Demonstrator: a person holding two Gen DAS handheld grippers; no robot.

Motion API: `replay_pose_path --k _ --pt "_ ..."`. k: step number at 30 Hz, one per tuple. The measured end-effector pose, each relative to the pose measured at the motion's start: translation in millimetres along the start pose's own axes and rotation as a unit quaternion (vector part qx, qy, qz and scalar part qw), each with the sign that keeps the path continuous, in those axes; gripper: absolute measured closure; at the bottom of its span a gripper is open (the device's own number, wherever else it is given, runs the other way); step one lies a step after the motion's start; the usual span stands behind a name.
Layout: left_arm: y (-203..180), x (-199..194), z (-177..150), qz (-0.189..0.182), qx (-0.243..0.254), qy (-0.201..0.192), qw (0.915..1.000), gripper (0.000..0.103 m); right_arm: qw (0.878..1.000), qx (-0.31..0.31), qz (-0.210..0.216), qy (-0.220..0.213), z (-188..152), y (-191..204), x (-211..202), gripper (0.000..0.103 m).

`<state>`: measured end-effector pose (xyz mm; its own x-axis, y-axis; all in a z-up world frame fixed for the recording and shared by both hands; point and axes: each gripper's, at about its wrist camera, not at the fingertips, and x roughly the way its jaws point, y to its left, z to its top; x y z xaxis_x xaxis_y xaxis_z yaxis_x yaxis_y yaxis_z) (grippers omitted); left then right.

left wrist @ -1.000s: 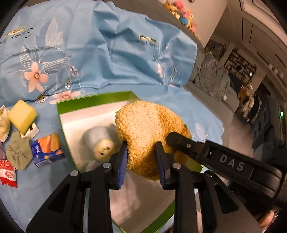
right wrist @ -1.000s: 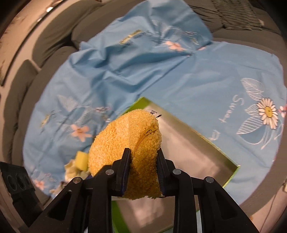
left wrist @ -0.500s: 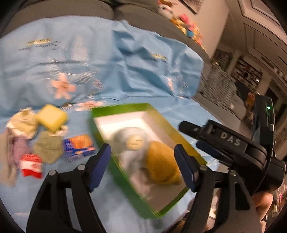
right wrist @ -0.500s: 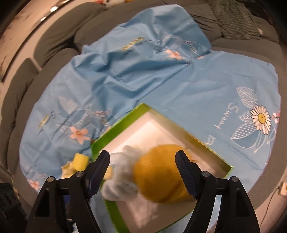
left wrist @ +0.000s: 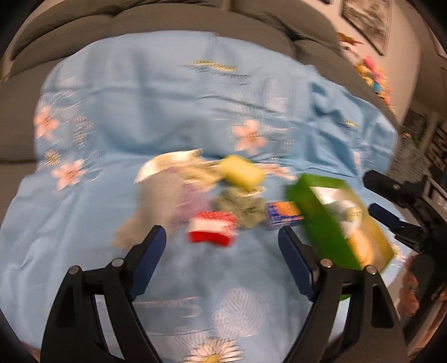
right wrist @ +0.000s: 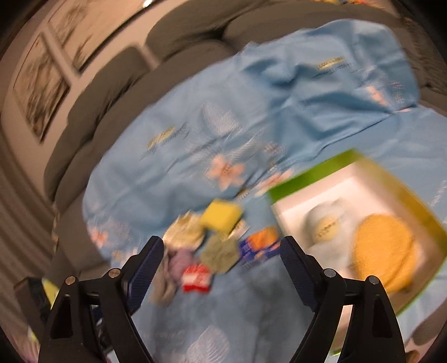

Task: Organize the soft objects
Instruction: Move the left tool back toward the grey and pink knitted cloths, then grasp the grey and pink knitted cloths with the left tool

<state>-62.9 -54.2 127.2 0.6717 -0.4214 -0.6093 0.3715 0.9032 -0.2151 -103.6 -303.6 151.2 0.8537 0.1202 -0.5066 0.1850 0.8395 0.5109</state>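
Both views are blurred by motion. A green box (right wrist: 313, 176) with a white inside lies on the blue flowered cloth and holds a yellow plush (right wrist: 382, 257) beside a pale blue-white plush (right wrist: 327, 226). Left of the box is a pile: yellow sponge (right wrist: 220, 216), olive cloth (right wrist: 220, 251), orange-blue packet (right wrist: 259, 245), red-white item (right wrist: 195, 279). My right gripper (right wrist: 222, 245) hovers over the pile, jaws opening, nothing between them. My left gripper (left wrist: 220, 237) also hangs over the pile, jaws opening and empty, near the red-white item (left wrist: 212, 229); the box (left wrist: 321, 212) is to its right.
The blue cloth (left wrist: 167, 111) covers a grey sofa (left wrist: 167, 19), its back cushions behind. A cream wrapper (left wrist: 167, 164) and lilac cloth (right wrist: 181, 259) lie in the pile. The right gripper's fingers (left wrist: 385, 216) reach in beyond the box. Framed pictures (right wrist: 42, 83) hang on the wall.
Both grippers let go of the yellow plush, which now lies in the box beside the pale one. Both jaws opened wide and swung left, from over the box to over the pile.
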Motion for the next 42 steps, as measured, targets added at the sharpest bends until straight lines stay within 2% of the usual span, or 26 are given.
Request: replay_pose_path --k 2,6,9,13,15,17,21,22,23,24,25,26,29,32,35,38,40,42 --pt "29.1 -1.0 -10.8 0.026 -0.021 0.001 0.9994 0.021 0.999 -0.019 0.004 0.029 -10.6 17.4 18.5 0.017" --pt "79.3 5.1 -24.6 0.033 -0.088 0.018 0.9954 0.021 0.996 -0.060 -0.001 0.072 -37.6 54.5 61.9 0.017" --pt "112.0 5.1 -31.2 0.062 -0.125 0.015 0.9901 0.021 0.990 -0.090 -0.001 0.113 -60.3 78.7 94.3 0.017" --pt "139.1 3.6 -31.7 0.065 -0.158 0.022 0.9850 0.021 0.981 -0.116 0.005 0.156 -82.5 106.6 134.4 0.019" --pt "147.6 3.6 -31.6 0.077 -0.169 0.023 0.9824 0.021 0.979 -0.121 0.000 0.162 -85.3 119.8 150.8 0.021" --pt "154.9 3.6 -31.8 0.083 -0.173 0.025 0.9810 0.021 0.979 -0.119 -0.003 0.165 -79.0 133.9 169.4 0.029" --pt "165.1 2.6 -31.9 0.089 -0.180 0.025 0.9793 0.021 0.985 -0.097 -0.005 0.142 -59.8 152.7 194.5 0.038" --pt "166.9 1.3 -31.5 0.088 -0.184 0.023 0.9788 0.021 0.985 -0.102 -0.015 0.140 -59.0 157.0 201.5 0.043" --pt "169.2 1.2 -31.3 0.086 -0.186 0.022 0.9785 0.021 0.983 -0.113 -0.033 0.144 -57.9 160.6 210.3 0.058" --pt "171.2 0.8 -30.9 0.084 -0.189 0.022 0.9782 0.021 0.979 -0.125 -0.048 0.152 -58.3 161.7 218.4 0.068" --pt "172.4 0.6 -30.5 0.082 -0.191 0.022 0.9779 0.021 0.978 -0.130 -0.051 0.156 -59.5 161.0 221.5 0.088" --pt "173.1 0.4 -30.3 0.080 -0.193 0.023 0.9776 0.021 0.977 -0.132 -0.050 0.159 -61.6 159.1 221.7 0.095" --pt "173.7 -1.2 -30.1 0.078 -0.195 0.025 0.9773 0.021 0.980 -0.131 -0.032 0.147 -68.2 150.2 197.2 0.095" --pt "172.8 -3.7 -28.6 0.067 -0.206 0.020 0.9761 0.021 0.983 -0.120 0.010 0.139 -66.2 145.7 160.8 0.095" --pt "166.0 -2.6 -27.3 0.041 -0.212 0.018 0.9762 0.021 0.985 -0.150 0.004 0.081 -66.4 149.7 111.5 0.095" --pt "154.5 2.9 -26.7 0.017 -0.207 0.023 0.9780 0.021 0.978 -0.202 -0.040 0.008 -77.5 155.4 72.9 0.095" --pt "146.5 6.4 -27.4 0.012 -0.199 0.029 0.9796 0.021 0.976 -0.214 -0.046 0.010 -87.9 153.2 71.6 0.095" --pt "141.8 8.3 -28.7 0.012 -0.193 0.033 0.9806 0.021 0.977 -0.202 -0.034 0.058 -105.3 141.1 85.2 0.095"
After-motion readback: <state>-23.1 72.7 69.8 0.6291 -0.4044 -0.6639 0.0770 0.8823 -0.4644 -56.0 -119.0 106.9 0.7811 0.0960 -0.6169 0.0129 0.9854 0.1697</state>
